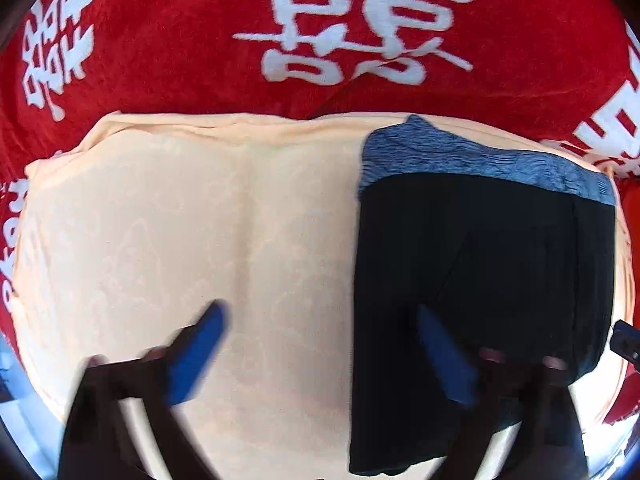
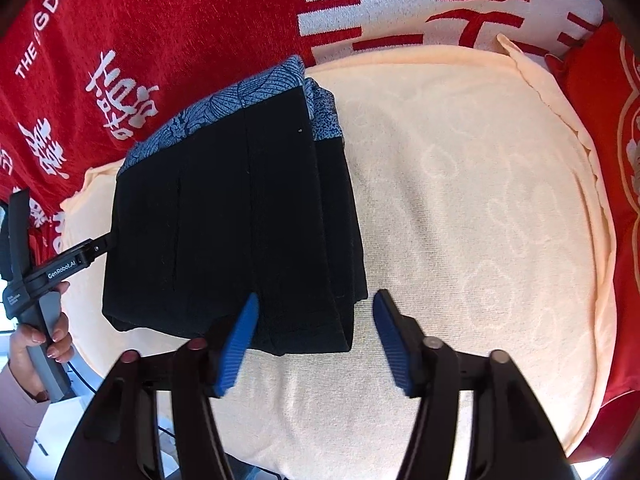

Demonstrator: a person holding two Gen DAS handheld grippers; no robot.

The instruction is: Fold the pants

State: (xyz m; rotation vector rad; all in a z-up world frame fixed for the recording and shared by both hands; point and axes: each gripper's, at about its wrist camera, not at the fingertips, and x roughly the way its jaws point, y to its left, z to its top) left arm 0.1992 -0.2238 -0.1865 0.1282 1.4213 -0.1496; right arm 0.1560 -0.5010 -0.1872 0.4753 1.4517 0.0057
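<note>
The black pants point(image 1: 480, 280) with a blue patterned waistband point(image 1: 472, 156) lie folded on a cream towel point(image 1: 180, 220). They also show in the right wrist view point(image 2: 240, 220), waistband point(image 2: 240, 96) at the far end. My left gripper point(image 1: 320, 320) is open and empty above the towel, its right fingertip over the pants' left edge. My right gripper point(image 2: 316, 308) is open and empty at the pants' near right corner. The left gripper's body point(image 2: 60, 268) shows at the pants' left side, held by a hand.
A red blanket with white characters point(image 1: 320, 20) lies beyond and around the towel point(image 2: 480, 200). A red cushion point(image 2: 600, 120) sits at the right edge. The right gripper's edge point(image 1: 624, 340) shows at the far right of the left wrist view.
</note>
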